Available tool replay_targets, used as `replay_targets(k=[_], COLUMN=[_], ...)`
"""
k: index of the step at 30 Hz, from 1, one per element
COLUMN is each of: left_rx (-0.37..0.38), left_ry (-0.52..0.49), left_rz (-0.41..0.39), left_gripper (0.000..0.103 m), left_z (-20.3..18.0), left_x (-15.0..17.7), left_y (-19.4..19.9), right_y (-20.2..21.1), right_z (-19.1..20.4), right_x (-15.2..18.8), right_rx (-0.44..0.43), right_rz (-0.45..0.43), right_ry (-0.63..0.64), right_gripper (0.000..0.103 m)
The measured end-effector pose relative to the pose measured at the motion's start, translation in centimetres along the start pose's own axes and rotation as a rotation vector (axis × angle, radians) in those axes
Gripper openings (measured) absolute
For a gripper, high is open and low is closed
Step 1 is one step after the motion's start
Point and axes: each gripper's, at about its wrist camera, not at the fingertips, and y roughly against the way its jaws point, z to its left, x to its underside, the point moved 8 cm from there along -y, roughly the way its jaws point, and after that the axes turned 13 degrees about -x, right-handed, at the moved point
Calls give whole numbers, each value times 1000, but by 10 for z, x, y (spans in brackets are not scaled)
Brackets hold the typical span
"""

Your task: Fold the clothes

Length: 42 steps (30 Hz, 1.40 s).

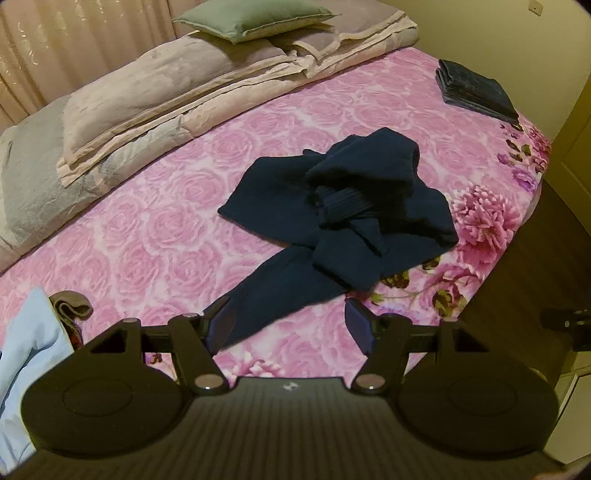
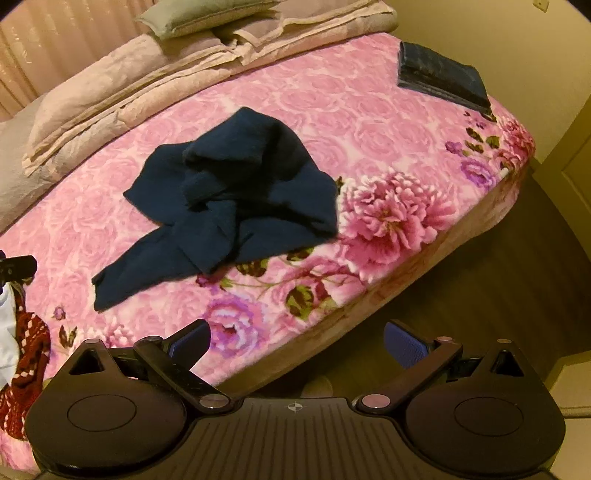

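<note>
At the lower left of the left wrist view a pale blue cloth [image 1: 26, 354] and a brownish rolled piece [image 1: 72, 304] lie at the frame edge; the right wrist view shows a red patterned knit [image 2: 27, 354] in the same corner, with a white cloth beside it. These look like more laundry, loosely heaped.

Across the upper left runs a stack of folded bedding [image 1: 122, 110] with a green pillow [image 1: 251, 18] on top, walling off that side of the pink floral bedspread [image 1: 155, 221].

In the middle lies the navy garment [image 1: 343, 210], crumpled and crossed over itself, a ribbed band showing near its centre and one long limp tail reaching toward the lower middle of the frame. It looks like a soft, light knit that will sag, drape and cling to the plush spread, not slide. The tail's end, or any outer hem, seems the best place to pinch; the bunched centre would gather several layers at once.

The left gripper [image 1: 290, 326] stands with fingers spread wide, empty, the tail's end just by its left finger. The right gripper [image 2: 297, 341] is likewise parted and empty, hanging over the bed's near edge.

To the upper right a dark folded item [image 1: 476, 88] sits near the bed corner, well apart. Bare spread surrounds the garment for laying it flat; the bed edge drops away at right
</note>
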Motion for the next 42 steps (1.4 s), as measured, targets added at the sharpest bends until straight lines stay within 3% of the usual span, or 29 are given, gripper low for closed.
replay_targets(k=[11, 21, 31, 37, 42], left_rx=[-31, -81, -83, -83, -75], left_ry=[142, 174, 149, 110, 61], left_rz=[29, 43, -10, -31, -38], left_gripper=[62, 62, 62, 58, 57], left_z=[36, 35, -12, -39, -52], left_x=[17, 13, -32, -55, -67], left_y=[-7, -12, -31, -51, -71], right_y=[-6, -28, -36, -42, -50], right_z=[19, 6, -68, -122, -141], right_x=[-20, -35, -66, -92, -101], right_rx=[-7, -56, -90, -38, -21], right_rz=[0, 38, 13, -35, -63], right_ry=[109, 123, 61, 82, 117], right_gripper=[102, 102, 102, 102, 102])
